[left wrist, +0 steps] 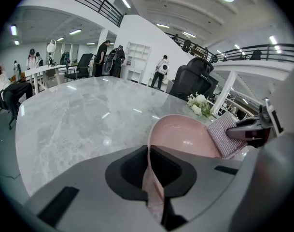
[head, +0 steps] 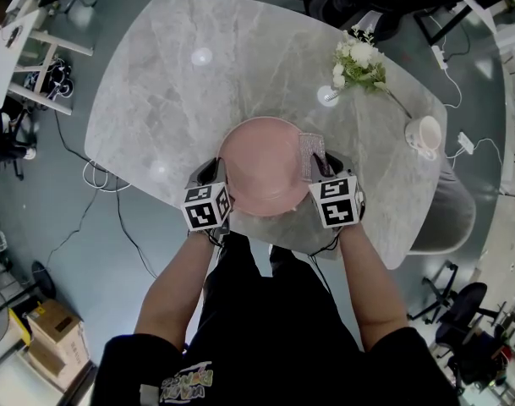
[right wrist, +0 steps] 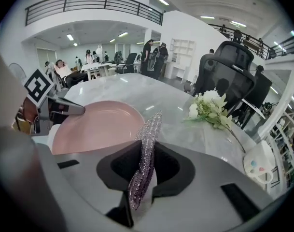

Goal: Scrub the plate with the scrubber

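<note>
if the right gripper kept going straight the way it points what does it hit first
The right gripper leads with its scrubber, which would likely touch the table right beside the plate. It could clip the rim instead, as depth is unclear.

The table (head: 156,100) top looks like polished grey marble, glossy with light spots. The plate (head: 261,172) is smooth, shiny pink. The scrubber (head: 310,155) is rough, glittery woven mesh, silvery purple.

Grey marble table (head: 172,83): flower sprig (head: 357,62), white cup (head: 424,135).
</note>
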Tool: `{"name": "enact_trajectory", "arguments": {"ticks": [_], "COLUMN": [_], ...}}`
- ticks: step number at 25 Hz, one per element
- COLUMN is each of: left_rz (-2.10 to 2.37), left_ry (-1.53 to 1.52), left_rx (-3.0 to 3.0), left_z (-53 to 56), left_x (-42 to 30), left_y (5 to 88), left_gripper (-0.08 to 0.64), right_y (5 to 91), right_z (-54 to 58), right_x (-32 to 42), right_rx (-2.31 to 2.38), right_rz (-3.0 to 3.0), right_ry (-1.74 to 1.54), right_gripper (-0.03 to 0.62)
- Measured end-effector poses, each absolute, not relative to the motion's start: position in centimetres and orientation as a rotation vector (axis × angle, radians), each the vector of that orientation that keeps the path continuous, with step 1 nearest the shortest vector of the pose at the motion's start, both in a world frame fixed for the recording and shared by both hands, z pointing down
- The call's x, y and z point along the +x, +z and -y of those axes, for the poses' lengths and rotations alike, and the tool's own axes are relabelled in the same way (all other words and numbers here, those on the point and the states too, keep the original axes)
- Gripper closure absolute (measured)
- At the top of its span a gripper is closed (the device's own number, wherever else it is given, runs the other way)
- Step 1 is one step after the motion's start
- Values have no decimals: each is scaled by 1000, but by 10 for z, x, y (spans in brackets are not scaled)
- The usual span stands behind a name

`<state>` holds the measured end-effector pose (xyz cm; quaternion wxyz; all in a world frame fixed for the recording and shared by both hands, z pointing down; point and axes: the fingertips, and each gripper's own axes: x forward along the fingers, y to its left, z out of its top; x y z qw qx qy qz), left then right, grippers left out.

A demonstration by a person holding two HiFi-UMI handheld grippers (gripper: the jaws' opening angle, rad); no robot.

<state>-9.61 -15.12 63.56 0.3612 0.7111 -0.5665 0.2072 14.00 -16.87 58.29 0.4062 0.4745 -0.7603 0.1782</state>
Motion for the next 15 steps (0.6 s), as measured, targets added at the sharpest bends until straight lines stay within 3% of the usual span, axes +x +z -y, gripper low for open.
{"name": "enact_trajectory", "arguments": {"ticks": [7,15], "left_rz": [1497,1580], "left_ry": [574,547], "left_rx": [1885,1907], "left_z": [158,162], "left_x": [-92,-94], "left_y": [623,596], "left_gripper": [515,486], "right_y": [572,549], "right_z": [180,182], "right_x": [159,154], "right_rx": [1323,1300], "right_rz": [1981,2123], "right_ry": [636,627], "right_gripper": [514,514]}}
